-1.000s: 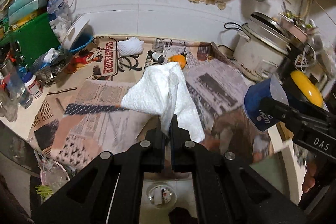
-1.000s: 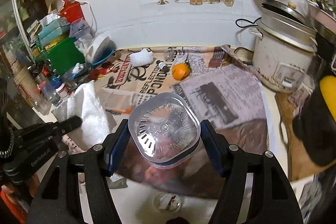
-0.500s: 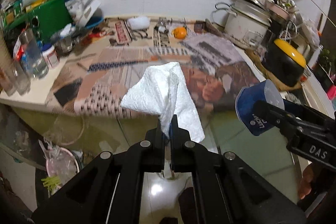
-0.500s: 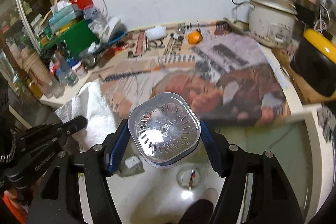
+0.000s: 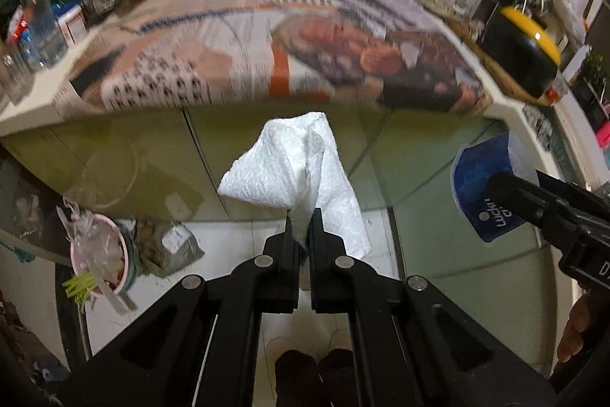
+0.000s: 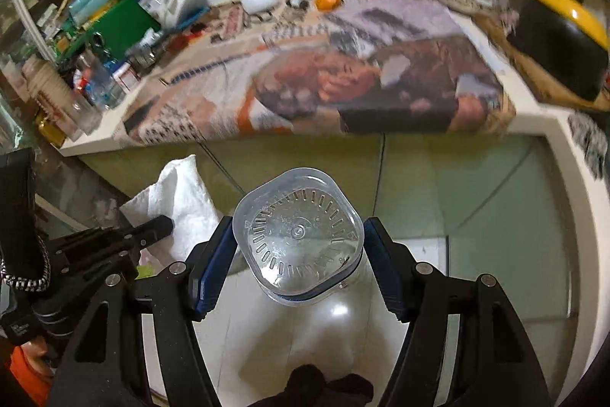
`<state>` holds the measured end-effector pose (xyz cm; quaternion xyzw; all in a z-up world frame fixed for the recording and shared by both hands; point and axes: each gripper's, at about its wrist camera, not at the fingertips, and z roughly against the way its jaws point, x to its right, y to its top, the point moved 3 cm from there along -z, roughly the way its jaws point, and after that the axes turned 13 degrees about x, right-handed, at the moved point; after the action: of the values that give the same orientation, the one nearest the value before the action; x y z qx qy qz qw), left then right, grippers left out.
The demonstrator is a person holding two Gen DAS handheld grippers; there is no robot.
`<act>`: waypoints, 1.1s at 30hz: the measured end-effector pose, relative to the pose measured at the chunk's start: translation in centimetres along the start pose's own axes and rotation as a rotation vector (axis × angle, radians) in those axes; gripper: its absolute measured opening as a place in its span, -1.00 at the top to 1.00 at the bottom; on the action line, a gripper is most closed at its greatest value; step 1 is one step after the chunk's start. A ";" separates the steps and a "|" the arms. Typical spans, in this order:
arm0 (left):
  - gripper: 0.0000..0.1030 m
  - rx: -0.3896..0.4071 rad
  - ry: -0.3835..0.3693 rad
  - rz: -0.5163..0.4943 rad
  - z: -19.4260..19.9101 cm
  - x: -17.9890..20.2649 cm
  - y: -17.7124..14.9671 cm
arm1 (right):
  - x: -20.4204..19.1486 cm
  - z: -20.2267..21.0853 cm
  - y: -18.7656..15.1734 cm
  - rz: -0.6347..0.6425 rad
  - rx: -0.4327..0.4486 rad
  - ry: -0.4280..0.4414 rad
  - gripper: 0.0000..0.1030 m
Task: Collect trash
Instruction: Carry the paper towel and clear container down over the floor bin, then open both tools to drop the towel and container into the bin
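While both claws hang over the floor, the left gripper (image 5: 301,216) pinches a paper towel (image 5: 293,166) and the right gripper (image 6: 297,246) clamps a plastic cup (image 6: 297,235). Lower left, nearer the towel hand, sits a pink bin (image 5: 101,254), seen only by the left camera. Beyond lies the counter (image 5: 23,124).
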<state>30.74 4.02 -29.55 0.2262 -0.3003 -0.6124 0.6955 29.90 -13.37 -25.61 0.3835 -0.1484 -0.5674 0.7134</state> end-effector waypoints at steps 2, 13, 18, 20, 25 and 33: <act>0.96 -0.025 0.010 0.001 -2.0 0.2 -1.3 | 1.2 -1.5 -1.3 -0.009 -0.028 -0.003 -0.25; 0.96 -0.108 0.034 0.091 -17.7 -0.9 -12.0 | 8.5 -14.7 -10.4 -0.002 -0.144 -0.019 -0.25; 0.96 -0.109 0.038 0.100 -24.7 -2.2 -16.7 | 10.2 -21.9 -15.2 -0.013 -0.167 -0.009 -0.25; 0.96 -0.106 0.038 0.105 -27.1 -3.0 -18.4 | 10.5 -25.1 -17.5 -0.015 -0.177 -0.003 -0.25; 0.96 -0.100 0.020 0.111 -33.3 -5.1 -22.2 | 10.8 -31.4 -21.9 -0.013 -0.180 0.019 -0.25; 0.96 -0.084 0.009 0.064 -40.2 -6.0 -26.2 | 10.8 -37.6 -25.3 0.006 -0.208 0.077 -0.26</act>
<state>39.49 3.94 -77.11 0.1899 -0.2783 -0.6008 0.7249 39.99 -10.62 -71.03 0.3286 -0.0623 -0.5624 0.7562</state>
